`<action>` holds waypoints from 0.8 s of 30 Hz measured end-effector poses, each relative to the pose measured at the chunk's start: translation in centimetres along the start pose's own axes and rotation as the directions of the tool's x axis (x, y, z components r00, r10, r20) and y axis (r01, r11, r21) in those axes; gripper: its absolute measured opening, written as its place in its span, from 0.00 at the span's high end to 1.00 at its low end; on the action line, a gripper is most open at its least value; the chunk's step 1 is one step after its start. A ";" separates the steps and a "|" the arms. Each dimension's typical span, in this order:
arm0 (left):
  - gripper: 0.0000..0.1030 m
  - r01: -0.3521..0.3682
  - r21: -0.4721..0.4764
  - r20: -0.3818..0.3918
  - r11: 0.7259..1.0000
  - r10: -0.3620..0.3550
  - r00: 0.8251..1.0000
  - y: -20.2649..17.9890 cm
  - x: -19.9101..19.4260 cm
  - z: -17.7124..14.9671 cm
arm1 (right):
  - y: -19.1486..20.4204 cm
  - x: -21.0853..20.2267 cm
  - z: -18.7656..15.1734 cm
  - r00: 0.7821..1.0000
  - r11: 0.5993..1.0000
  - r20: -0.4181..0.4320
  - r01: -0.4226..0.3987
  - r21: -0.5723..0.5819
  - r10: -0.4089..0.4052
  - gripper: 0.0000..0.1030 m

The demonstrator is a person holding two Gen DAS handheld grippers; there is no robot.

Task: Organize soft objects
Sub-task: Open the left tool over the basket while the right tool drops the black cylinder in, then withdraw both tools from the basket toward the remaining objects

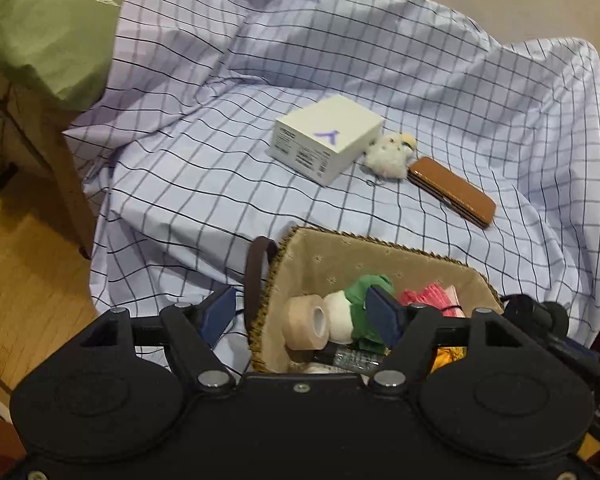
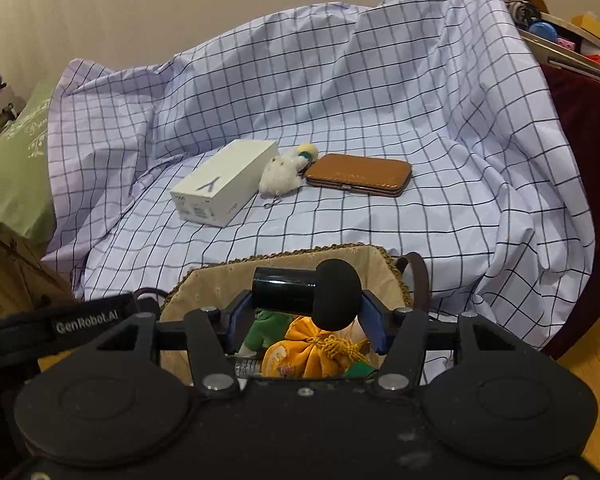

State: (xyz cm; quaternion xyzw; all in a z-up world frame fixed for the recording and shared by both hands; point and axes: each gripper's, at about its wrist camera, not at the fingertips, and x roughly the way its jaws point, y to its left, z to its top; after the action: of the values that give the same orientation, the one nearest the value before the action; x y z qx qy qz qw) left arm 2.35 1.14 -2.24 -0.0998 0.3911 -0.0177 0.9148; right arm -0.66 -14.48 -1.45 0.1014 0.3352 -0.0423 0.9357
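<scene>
Left gripper (image 1: 306,316) over near basket (image 1: 380,254), jaws apart, nothing pressed between pads; tape roll (image 1: 306,322) and green plush (image 1: 370,292) lie in basket below. Right gripper (image 2: 306,322) clamped on black cylinder with foam end (image 2: 308,290), above orange pouch (image 2: 316,350). Farther on checked sheet (image 2: 380,100): white box (image 2: 224,182) left, fluffy white toy (image 2: 286,168) just beside it, brown case (image 2: 360,174) right.

- Sheet (image 1: 380,64): pale lilac, dark grid checks.
- Box (image 1: 326,142): white, purple mark.
- Plush toy (image 1: 388,154): fluffy white, yellow tuft.
- Case (image 1: 454,192): tan brown.
- Basket (image 1: 340,256): beige lining, gold-and-dark braided rim.
- Tape roll (image 1: 306,322): beige.
- Pouch (image 2: 316,350): orange-yellow, gold cord.
- Pillow (image 1: 48,28): olive green.
</scene>
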 end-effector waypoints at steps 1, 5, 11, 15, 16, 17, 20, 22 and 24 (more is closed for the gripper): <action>0.35 -0.003 -0.004 0.003 1.000 0.003 1.000 0.1 -0.1 0.0 | 0.2 0.0 0.0 1.000 1.000 -0.003 -0.003 -0.007 0.003 0.45; 0.25 -0.010 -0.012 0.004 1.000 0.010 1.000 0.4 -0.1 0.0 | 0.7 0.1 -0.2 1.000 0.999 -0.011 -0.019 -0.034 0.019 0.45; 0.25 -0.010 -0.020 0.002 1.000 0.010 1.000 0.6 0.0 0.0 | 1.1 0.2 -0.2 0.999 0.998 -0.014 -0.047 -0.050 0.046 0.42; 0.25 -0.009 -0.017 -0.005 1.000 0.009 1.000 0.6 0.0 -0.1 | 1.0 0.0 -0.2 0.999 0.998 -0.009 -0.041 -0.044 0.041 0.40; 0.25 -0.008 -0.015 -0.008 1.000 0.008 1.000 0.5 0.1 -0.1 | 0.9 0.1 -0.2 0.999 0.998 -0.010 -0.038 -0.040 0.038 0.40; 0.25 -0.008 -0.013 -0.012 1.000 0.008 1.000 0.5 0.1 -0.1 | 0.8 0.1 -0.2 0.999 0.999 -0.012 -0.034 -0.036 0.034 0.40; 0.25 -0.008 -0.007 -0.018 1.000 0.008 1.000 0.4 0.3 -0.1 | 0.6 0.3 -0.1 1.000 0.999 -0.021 -0.021 -0.024 0.020 0.39; 0.25 -0.009 -0.003 -0.021 1.000 0.009 1.000 0.2 0.3 -0.1 | 0.5 0.4 -0.1 1.000 1.000 -0.026 -0.014 -0.020 0.013 0.39; 0.25 -0.009 0.001 -0.025 1.000 0.009 1.000 0.1 0.4 -0.2 | 0.5 0.4 -0.1 1.000 1.000 -0.029 -0.009 -0.020 0.009 0.39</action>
State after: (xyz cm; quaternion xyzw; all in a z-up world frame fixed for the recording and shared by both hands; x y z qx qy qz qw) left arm 2.48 1.22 -2.64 -0.0976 0.4030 -0.0149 0.9099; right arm -0.34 -13.96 -1.74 0.0942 0.3486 -0.0332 0.9319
